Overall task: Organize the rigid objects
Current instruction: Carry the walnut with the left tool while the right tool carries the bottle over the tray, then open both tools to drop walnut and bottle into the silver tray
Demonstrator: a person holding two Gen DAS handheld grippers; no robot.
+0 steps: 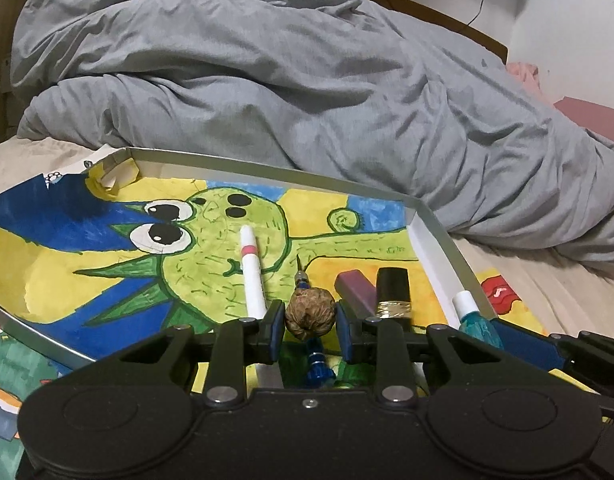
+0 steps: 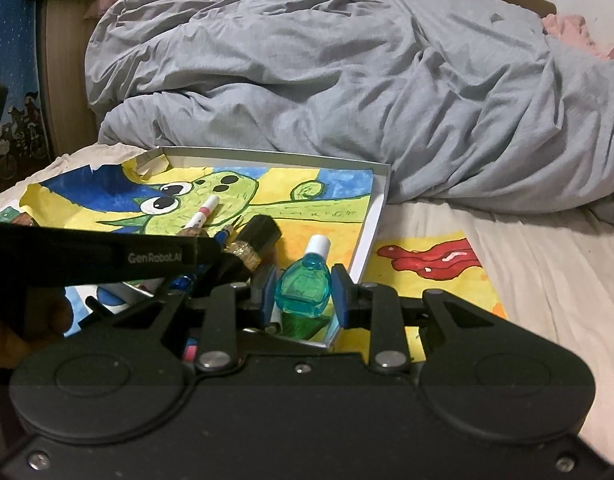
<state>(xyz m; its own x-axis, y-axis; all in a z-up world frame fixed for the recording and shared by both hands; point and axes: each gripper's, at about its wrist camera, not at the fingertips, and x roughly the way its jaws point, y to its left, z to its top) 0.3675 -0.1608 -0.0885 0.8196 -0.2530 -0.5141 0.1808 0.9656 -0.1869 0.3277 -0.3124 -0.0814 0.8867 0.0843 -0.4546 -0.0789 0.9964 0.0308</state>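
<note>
A shallow white tray [image 1: 427, 236] lined with a green cartoon drawing lies on the bed. My left gripper [image 1: 310, 316] holds a brown walnut [image 1: 310, 314] between its blue pads, low over the tray. Under it lies a blue dart [image 1: 307, 284]. A white pen [image 1: 251, 272], a purple case [image 1: 353, 292] and a black lipstick tube [image 1: 393, 290] lie beside it. My right gripper [image 2: 305, 294] is shut on a teal bottle with a white cap [image 2: 305, 286] over the tray's near right corner [image 2: 371, 232]. The bottle also shows in the left wrist view [image 1: 473, 316].
A crumpled grey duvet [image 1: 307, 80] fills the bed behind the tray. Another painted sheet with red shapes [image 2: 427, 260] lies on the beige bedsheet to the tray's right. The left gripper's black body [image 2: 87, 258] crosses the right wrist view at left.
</note>
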